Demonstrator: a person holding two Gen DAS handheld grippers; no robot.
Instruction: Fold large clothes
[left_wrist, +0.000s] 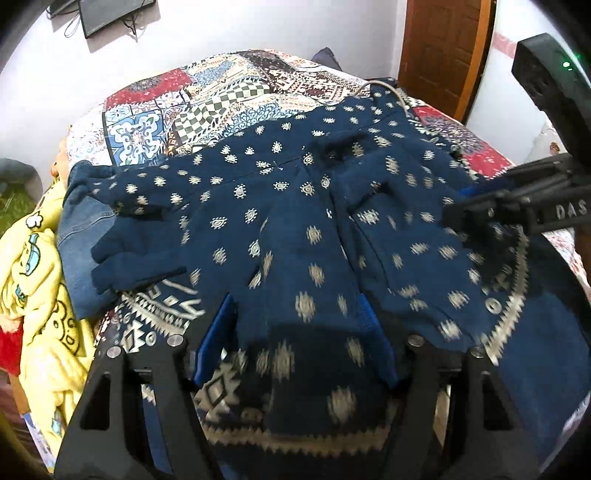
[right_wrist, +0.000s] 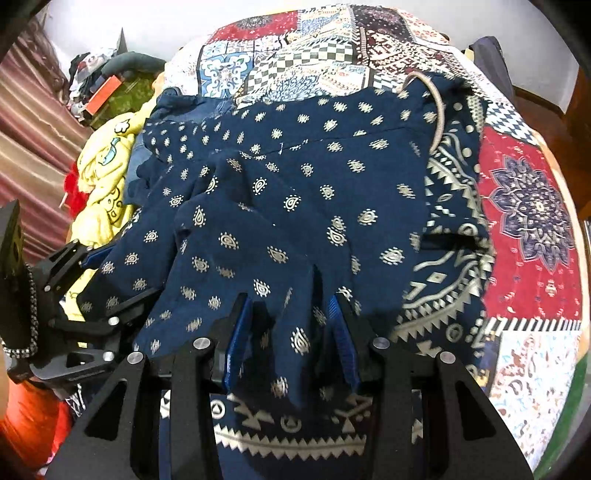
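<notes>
A large navy garment (left_wrist: 295, 206) with small cream motifs and a zigzag border lies spread on the bed; it also fills the right wrist view (right_wrist: 314, 177). My left gripper (left_wrist: 299, 325) holds a bunched fold of its near edge between blue pads (left_wrist: 216, 332). My right gripper (right_wrist: 291, 332) also pinches a gathered fold of the garment between its blue pads (right_wrist: 240, 332). The right gripper shows at the right of the left wrist view (left_wrist: 465, 206); the left gripper shows at the left of the right wrist view (right_wrist: 92, 280).
A patchwork quilt (left_wrist: 207, 99) covers the bed. A yellow printed cloth (left_wrist: 37, 280) and a denim piece (left_wrist: 79, 236) lie at the left edge. A beige cord (right_wrist: 439, 110) lies on the garment's far corner. A wooden door (left_wrist: 439, 48) stands behind.
</notes>
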